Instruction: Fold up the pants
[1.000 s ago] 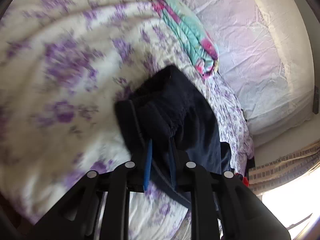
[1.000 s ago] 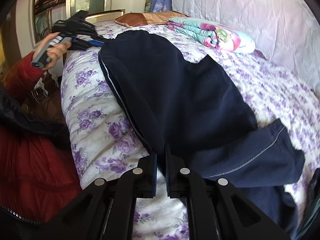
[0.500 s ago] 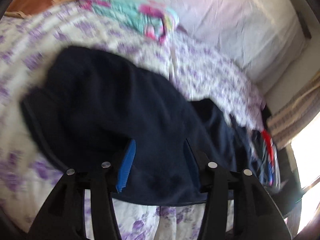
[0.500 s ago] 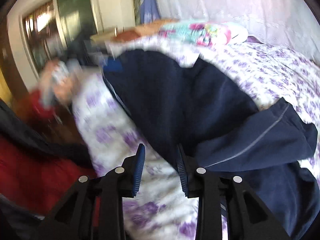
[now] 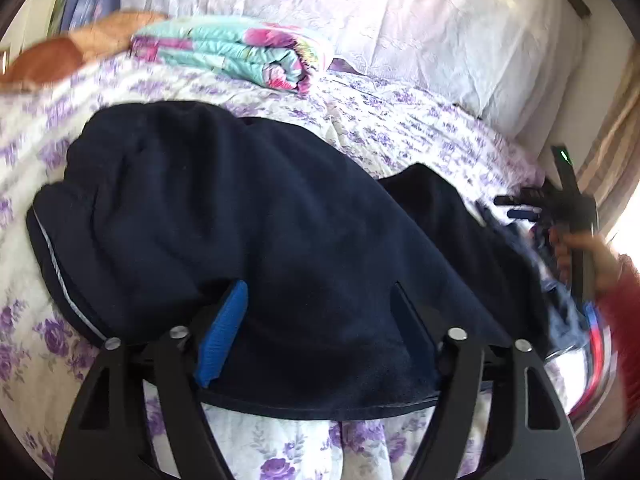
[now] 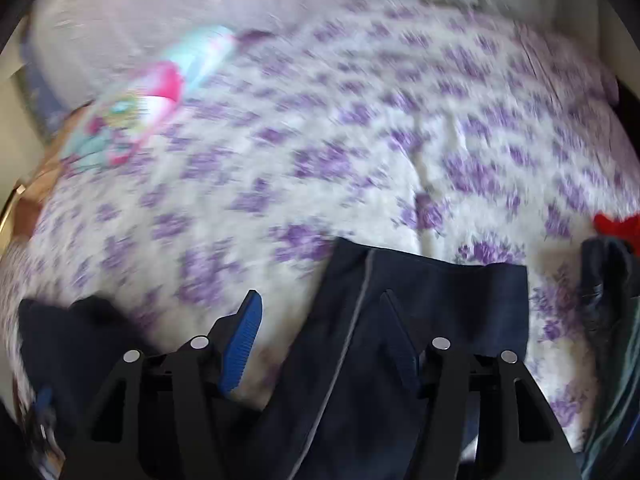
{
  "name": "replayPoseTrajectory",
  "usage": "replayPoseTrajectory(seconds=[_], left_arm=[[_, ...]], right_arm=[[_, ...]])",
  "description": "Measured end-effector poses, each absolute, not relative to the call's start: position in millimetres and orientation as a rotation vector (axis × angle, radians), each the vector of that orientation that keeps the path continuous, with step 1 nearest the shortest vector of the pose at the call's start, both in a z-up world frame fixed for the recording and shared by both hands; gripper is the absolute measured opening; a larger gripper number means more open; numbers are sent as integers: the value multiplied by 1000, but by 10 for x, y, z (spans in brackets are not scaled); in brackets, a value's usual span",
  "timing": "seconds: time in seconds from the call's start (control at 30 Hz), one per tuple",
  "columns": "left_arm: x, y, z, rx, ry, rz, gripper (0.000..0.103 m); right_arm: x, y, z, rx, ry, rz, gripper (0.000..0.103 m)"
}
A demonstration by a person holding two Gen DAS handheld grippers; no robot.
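Observation:
Dark navy pants point(image 5: 256, 216) lie spread on the purple-flowered bedspread point(image 5: 400, 120). My left gripper point(image 5: 320, 292) is open, its jaws wide apart just above the waist part of the pants. In the right wrist view, my right gripper point(image 6: 320, 304) is open above a pant leg point(image 6: 420, 312) with a thin grey side stripe; the leg end lies flat on the bedspread point(image 6: 360, 140). The right gripper also shows in the left wrist view point(image 5: 560, 208), held in a hand at the far right.
A folded turquoise and pink blanket point(image 5: 240, 52) and a brown pillow point(image 5: 80, 48) lie at the head of the bed. A white draped wall point(image 5: 440, 20) runs behind. Other clothes, dark point(image 6: 612, 300) and red point(image 6: 616, 226), lie at the right edge.
Both grippers have opened and let go of the pants. The right gripper has swung away toward the leg end; the left view has turned along the bed.

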State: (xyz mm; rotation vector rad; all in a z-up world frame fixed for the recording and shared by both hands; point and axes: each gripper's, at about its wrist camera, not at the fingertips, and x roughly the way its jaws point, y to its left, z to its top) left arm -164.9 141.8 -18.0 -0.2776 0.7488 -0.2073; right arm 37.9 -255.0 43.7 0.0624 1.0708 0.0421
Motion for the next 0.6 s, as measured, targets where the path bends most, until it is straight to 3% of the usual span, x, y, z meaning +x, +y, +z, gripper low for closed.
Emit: replayPoseTrajectory(seconds=[0.17, 0.33, 0.37, 0.43, 0.5, 0.6], left_arm=[[-1635, 1301, -193, -193, 731, -197, 86], [-1629, 1304, -206, -183, 724, -205, 88], [-1640, 1286, -207, -182, 722, -208, 88], [-1642, 1297, -210, -183, 718, -218, 88], [-1645, 1319, -212, -192, 715, -227, 88], [-1640, 1308, -215, -189, 714, -228, 88]], right_arm=[[475, -2480, 104, 11, 1160, -27, 62], [456, -2184, 24, -173, 1160, -55, 68], [457, -2176, 24, -195, 1159, -47, 66], [442, -2254, 50, -175, 1148, -16, 52], [387, -2429, 116, -116, 1134, 5, 30], [257, -2761, 223, 36, 1097, 38, 21]])
